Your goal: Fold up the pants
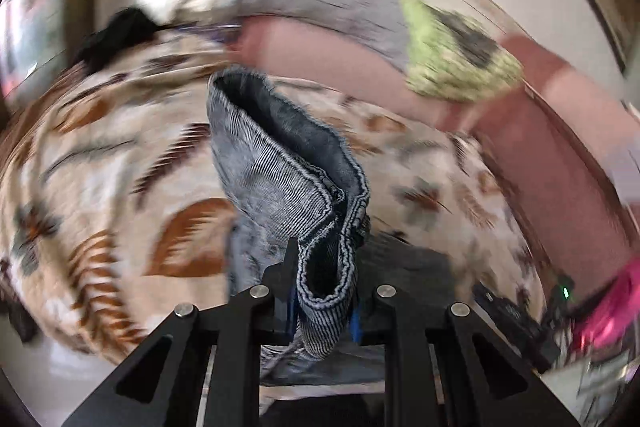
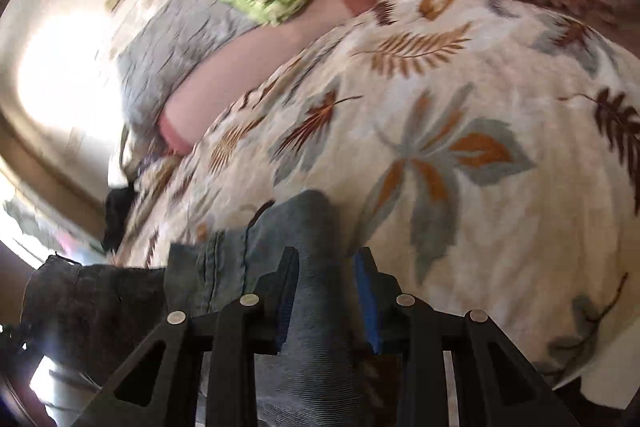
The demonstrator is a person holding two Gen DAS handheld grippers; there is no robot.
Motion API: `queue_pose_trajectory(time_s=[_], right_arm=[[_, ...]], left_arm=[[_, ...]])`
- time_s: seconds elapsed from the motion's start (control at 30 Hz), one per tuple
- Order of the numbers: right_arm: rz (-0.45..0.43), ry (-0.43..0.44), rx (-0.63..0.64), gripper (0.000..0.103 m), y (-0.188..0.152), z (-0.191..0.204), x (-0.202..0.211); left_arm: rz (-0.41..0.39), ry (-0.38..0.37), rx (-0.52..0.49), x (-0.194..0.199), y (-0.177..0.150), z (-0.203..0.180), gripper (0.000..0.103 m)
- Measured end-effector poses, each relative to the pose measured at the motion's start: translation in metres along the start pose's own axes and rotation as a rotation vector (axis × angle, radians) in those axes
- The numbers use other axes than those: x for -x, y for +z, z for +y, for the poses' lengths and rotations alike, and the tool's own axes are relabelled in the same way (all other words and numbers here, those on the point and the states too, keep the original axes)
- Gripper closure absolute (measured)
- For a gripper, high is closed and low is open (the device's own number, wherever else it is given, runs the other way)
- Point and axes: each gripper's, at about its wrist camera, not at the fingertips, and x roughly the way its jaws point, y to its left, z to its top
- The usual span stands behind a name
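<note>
Black two-finger grippers, blue pads

Both the left gripper [image 1: 326, 267] and right gripper [image 2: 326, 267] are showing matte black linkage arms, round silver pivot pins and blue finger pads [image 2: 366, 301].

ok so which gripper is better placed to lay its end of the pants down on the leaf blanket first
Probably the right gripper. It is clamped on the pants with open leaf blanket directly ahead. The left gripper also grips the pants, but the fabric stands bunched in front of it.
</note>
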Motion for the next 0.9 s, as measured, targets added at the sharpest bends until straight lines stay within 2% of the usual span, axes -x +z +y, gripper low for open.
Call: queue_pose_trajectory(time_s=[0.2,0.27,0.33,0.37,0.4,0.5,0.57,0.6,0.67,0.7,0.73,0.77,0.8,0.9], right_arm=[[-0.059,-0.01,-0.101,0.071,0.012,-0.026,0.02],[-0.069,-0.014,-0.117,0.071,0.014,-0.032,0.023],[-0.069,-0.024,-0.135,0.071,0.015,-0.039,0.025],[-0.068,-0.023,-0.146,0.071,0.015,-0.042,0.026],[-0.067,-0.02,-0.15,0.071,0.015,-0.044,0.027],[-0.064,-0.034,-0.126,0.071,0.016,-0.041,0.025],[-0.059,-0.035,-0.094,0.071,0.015,-0.032,0.021],[-0.056,-0.031,-0.068,0.071,0.014,-0.025,0.019],[-0.053,0.002,0.006,0.071,0.01,-0.004,0.016],[-0.048,0.029,0.043,0.071,0.008,0.006,0.014],[-0.039,0.056,0.06,0.066,0.006,0.012,0.012],[-0.001,0.131,0.07,0.058,0.002,0.021,0.006],[0.03,0.173,0.066,0.041,0.001,0.025,0.001],[0.024,0.165,0.084,0.037,-0.004,0.034,-0.003]], left_arm=[[0.096,-0.118,-0.143,-0.055,-0.022,-0.1,0.083],[0.167,-0.102,-0.216,-0.091,-0.039,-0.127,0.079],[0.336,-0.094,-0.159,-0.128,-0.055,-0.128,0.079],[0.386,-0.113,-0.122,-0.135,-0.06,-0.122,0.079],[0.397,-0.134,-0.105,-0.136,-0.063,-0.117,0.079],[0.357,-0.167,-0.118,-0.115,-0.055,-0.106,0.079],[0.287,-0.189,-0.131,-0.088,-0.045,-0.093,0.075],[0.25,-0.176,-0.146,-0.078,-0.039,-0.088,0.072],[0.166,-0.102,-0.181,-0.059,-0.031,-0.076,0.06],[0.148,-0.089,-0.185,-0.055,-0.03,-0.07,0.059],[0.132,-0.069,-0.186,-0.052,-0.029,-0.063,0.059],[0.132,-0.047,-0.179,-0.052,-0.028,-0.056,0.059],[0.137,-0.024,-0.166,-0.054,-0.028,-0.046,0.059],[0.153,0.062,-0.141,-0.071,-0.03,-0.015,0.059]])
